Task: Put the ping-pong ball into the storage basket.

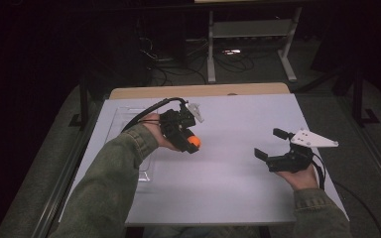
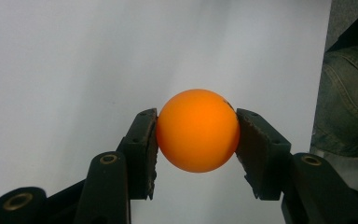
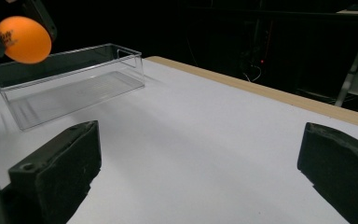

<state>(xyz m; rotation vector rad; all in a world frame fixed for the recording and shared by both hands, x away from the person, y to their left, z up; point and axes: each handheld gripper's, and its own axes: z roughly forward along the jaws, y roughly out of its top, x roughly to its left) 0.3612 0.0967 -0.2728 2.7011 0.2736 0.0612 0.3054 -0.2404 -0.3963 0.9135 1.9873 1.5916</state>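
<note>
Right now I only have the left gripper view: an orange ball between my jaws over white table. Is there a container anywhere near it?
Observer: Yes, a clear plastic box stands on the table, beside the ball held in the left gripper.
Operator: Anything in it?
Observer: It looks empty in the right gripper view.
Operator: What is my other gripper doing?
Observer: The right gripper hovers open at the table's right side, holding nothing.

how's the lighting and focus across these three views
High view: dark room, white table lit. Left gripper view: orange ball sharp, evenly lit, held in the left gripper. Right gripper view: near jaws soft, clear box shows faint reflections.
</note>
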